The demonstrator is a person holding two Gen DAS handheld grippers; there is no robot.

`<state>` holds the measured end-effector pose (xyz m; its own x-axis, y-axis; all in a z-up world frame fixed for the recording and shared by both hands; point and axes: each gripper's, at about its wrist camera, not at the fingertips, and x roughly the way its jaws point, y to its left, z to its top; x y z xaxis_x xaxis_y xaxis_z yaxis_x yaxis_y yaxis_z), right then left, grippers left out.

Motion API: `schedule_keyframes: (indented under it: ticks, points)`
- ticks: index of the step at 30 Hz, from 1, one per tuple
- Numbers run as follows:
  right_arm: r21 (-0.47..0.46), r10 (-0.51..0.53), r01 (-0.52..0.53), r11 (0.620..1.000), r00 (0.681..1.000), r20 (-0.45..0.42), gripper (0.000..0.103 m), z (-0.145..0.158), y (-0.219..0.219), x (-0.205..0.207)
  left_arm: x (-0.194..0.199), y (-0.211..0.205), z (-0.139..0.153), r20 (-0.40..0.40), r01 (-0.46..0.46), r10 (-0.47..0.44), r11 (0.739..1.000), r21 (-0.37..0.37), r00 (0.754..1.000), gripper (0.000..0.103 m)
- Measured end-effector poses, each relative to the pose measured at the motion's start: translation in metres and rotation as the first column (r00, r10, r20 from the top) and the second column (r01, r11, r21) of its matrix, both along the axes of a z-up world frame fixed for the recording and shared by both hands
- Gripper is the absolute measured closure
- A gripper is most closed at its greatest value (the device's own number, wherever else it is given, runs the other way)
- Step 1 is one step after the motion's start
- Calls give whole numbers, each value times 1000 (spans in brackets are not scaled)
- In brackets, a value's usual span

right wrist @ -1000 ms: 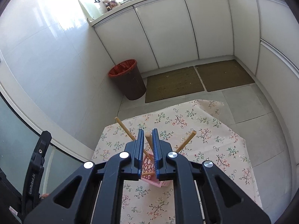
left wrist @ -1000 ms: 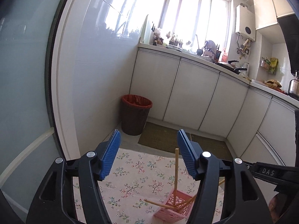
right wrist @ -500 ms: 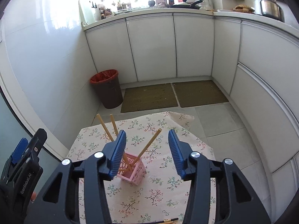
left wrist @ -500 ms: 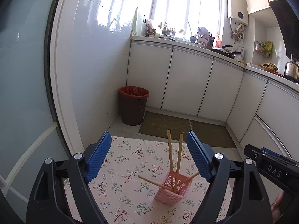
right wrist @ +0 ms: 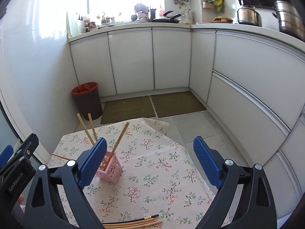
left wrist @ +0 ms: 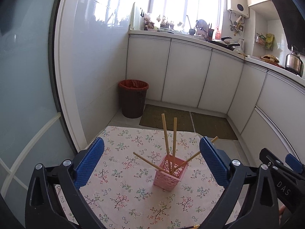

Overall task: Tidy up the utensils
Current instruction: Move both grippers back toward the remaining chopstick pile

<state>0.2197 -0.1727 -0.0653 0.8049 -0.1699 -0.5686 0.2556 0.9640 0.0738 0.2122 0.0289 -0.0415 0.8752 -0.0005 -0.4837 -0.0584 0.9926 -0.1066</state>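
**Both grippers spread wide above the pink utensil basket**

The left gripper (left wrist: 151,159) hangs over the floral tablecloth (left wrist: 118,194) with its blue pads far apart, the jaws opening and gripping nothing. Seen between its fingers, though lower down on the cloth and clear of both pads, stands the pink perforated basket (left wrist: 168,172). Four wooden chopsticks (left wrist: 165,133) sit in it: two nearly upright, one leaning out toward the left finger, one leaning toward the right finger, whose pad hides part of it.

The right gripper (right wrist: 150,161) has its jaws opening too, with nothing between them but bare cloth. The basket (right wrist: 111,169) stands just behind its left finger, which partly covers it. Nearer the camera, below the fingers, more chopsticks (right wrist: 133,222) lie flat on the tablecloth (right wrist: 162,171), one of them dark. Each gripper shows at the edge of the other's view.
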Motion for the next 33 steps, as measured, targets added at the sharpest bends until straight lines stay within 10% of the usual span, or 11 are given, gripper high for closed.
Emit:
schedule_keyframes:
  ticks: [5, 13, 19, 25, 29, 33]
  points:
    - [-12, -60, 60, 998, 998, -10, 7, -20, -24, -28, 9, -12, -25, -137, 81, -78, 997, 19, 987, 7]
    - [172, -102, 153, 973, 956, -274, 7, -98, -80, -68, 39, -53, -99, -455, 309, -255, 950, 47, 853, 7]
    - [346, -61, 269, 899, 858, -510, 7, -157, -102, -91, 44, -98, -156, -673, 553, -390, 833, 33, 628, 7]
    - [482, -47, 403, 778, 802, -595, 7, -180, -122, -108, 19, -149, -194, -777, 755, -524, 648, -97, 350, 39]
    - [489, -85, 451, 747, 794, -602, 7, -180, -134, -117, 10, -171, -221, -823, 805, -511, 581, -118, 247, 55]
    - [497, -67, 466, 732, 775, -628, 7, -188, -136, -118, 10, -181, -236, -835, 817, -510, 559, -139, 206, 61]
